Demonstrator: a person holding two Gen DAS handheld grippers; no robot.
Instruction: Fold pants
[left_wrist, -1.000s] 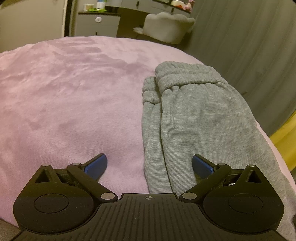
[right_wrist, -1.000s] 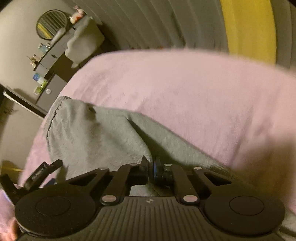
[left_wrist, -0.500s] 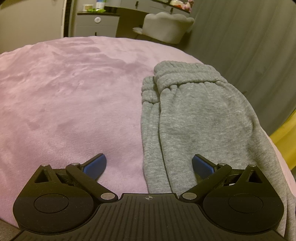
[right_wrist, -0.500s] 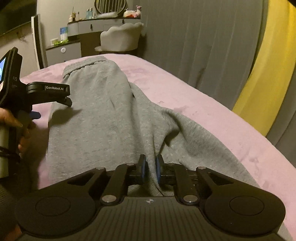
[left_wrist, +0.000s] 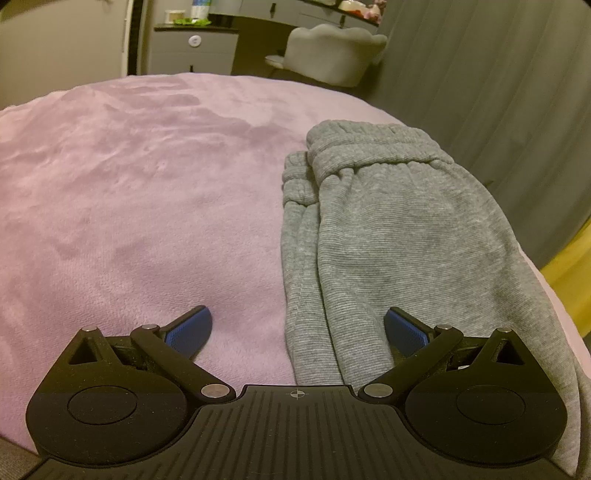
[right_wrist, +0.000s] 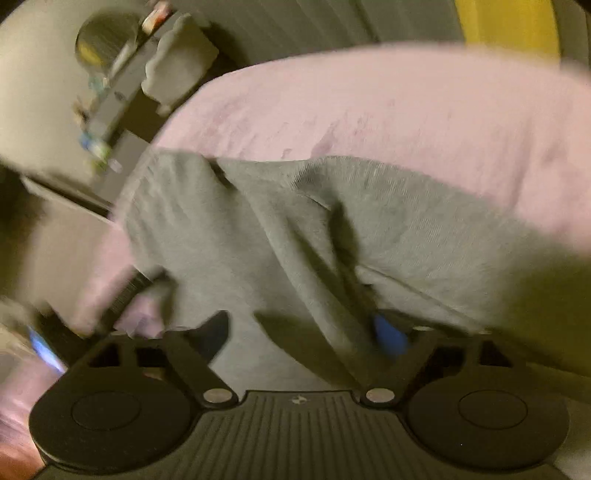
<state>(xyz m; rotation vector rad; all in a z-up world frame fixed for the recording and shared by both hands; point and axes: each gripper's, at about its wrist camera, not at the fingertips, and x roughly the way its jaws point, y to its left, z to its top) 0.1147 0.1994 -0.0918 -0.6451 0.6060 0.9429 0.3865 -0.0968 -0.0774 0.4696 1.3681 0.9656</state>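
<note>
Grey sweatpants (left_wrist: 399, 236) lie lengthwise on the right side of a pink bed cover (left_wrist: 129, 192), waistband at the far end, one layer folded over the other. My left gripper (left_wrist: 297, 328) hovers open over the pants' near left edge, its right finger above the cloth and its left finger above the cover. The right wrist view is blurred and tilted. There my right gripper (right_wrist: 303, 332) has its jaws opening wide, with the grey pants (right_wrist: 295, 229) lying loose beneath and between them, not pinched.
A pale padded chair (left_wrist: 332, 51) and a grey dresser (left_wrist: 195, 48) stand beyond the bed. Grey curtains (left_wrist: 498, 74) and a yellow panel (left_wrist: 576, 251) line the right side. The bed edge runs close along the pants' right side.
My right gripper was shut on a fold of grey cloth; its jaws now stand wide apart and the cloth lies loose. Its view has rolled. The left gripper has not moved.
</note>
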